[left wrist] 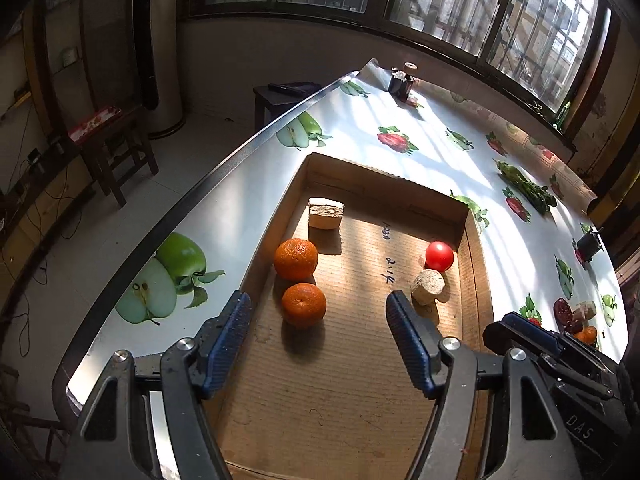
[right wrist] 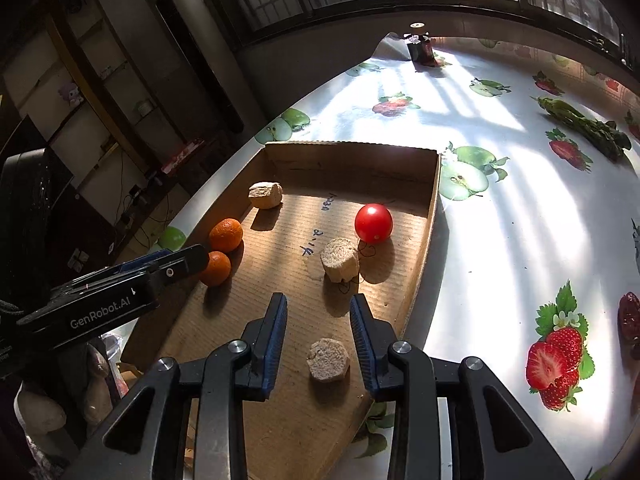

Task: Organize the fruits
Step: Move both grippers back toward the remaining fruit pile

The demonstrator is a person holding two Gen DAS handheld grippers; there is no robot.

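A shallow cardboard tray (left wrist: 360,380) (right wrist: 304,420) lies on the fruit-print table. In it are two oranges (left wrist: 304,305) (left wrist: 296,259) (right wrist: 216,268) (right wrist: 226,235) at the left wall, a red tomato (left wrist: 439,256) (right wrist: 373,223) at the right, and several tan cork-like blocks (left wrist: 325,213) (left wrist: 427,287) (right wrist: 339,259) (right wrist: 328,360). My left gripper (left wrist: 318,306) is open and empty above the tray, the near orange between its fingers' line. My right gripper (right wrist: 319,308) is open, with one block lying on the tray between its fingers.
A dark jar (left wrist: 402,82) (right wrist: 418,50) stands at the table's far end. Green vegetables (left wrist: 524,190) (right wrist: 584,126) lie at the far right. Dark dates (right wrist: 628,316) and an orange piece (left wrist: 586,334) sit on the table right of the tray. The table's metal edge (left wrist: 224,164) runs along the left.
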